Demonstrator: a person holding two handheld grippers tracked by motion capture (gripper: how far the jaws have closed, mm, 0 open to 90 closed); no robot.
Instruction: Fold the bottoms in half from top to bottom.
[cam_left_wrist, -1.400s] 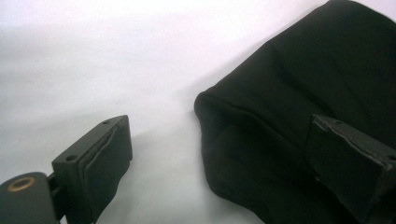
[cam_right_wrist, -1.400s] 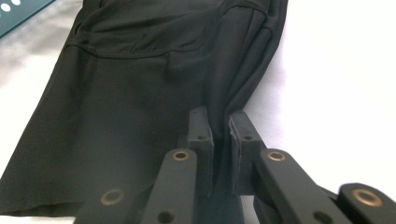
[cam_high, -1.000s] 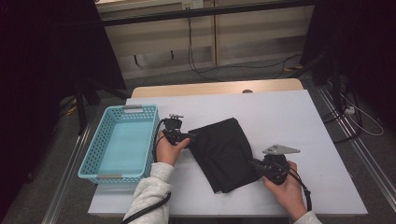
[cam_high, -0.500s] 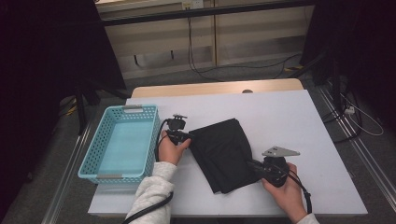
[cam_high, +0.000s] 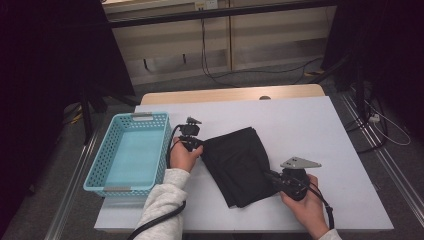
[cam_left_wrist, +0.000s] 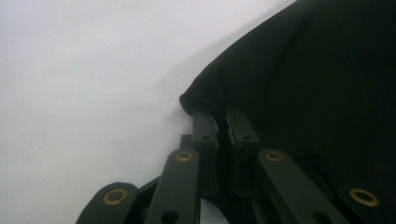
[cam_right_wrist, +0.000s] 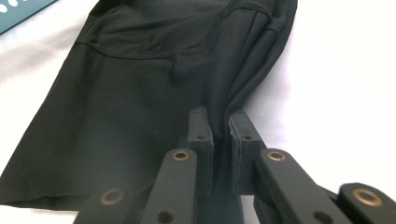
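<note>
Left side: blue basket (cam_high: 131, 152) just beside the left hand (cam_high: 183, 156).
Centre: black cloth (cam_high: 239, 162) lies flat.
Right, far tabletop (cam_high: 310, 125): bare.

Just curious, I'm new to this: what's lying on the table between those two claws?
In the high view, a folded black cloth spans the stretch between the left claw and right claw; each pinches an edge.

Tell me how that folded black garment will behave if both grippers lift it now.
The black garment will probably droop between the left gripper and right gripper: it creases where pinched. Its stacked layers may slide apart. It looks thin, so likely light.
</note>
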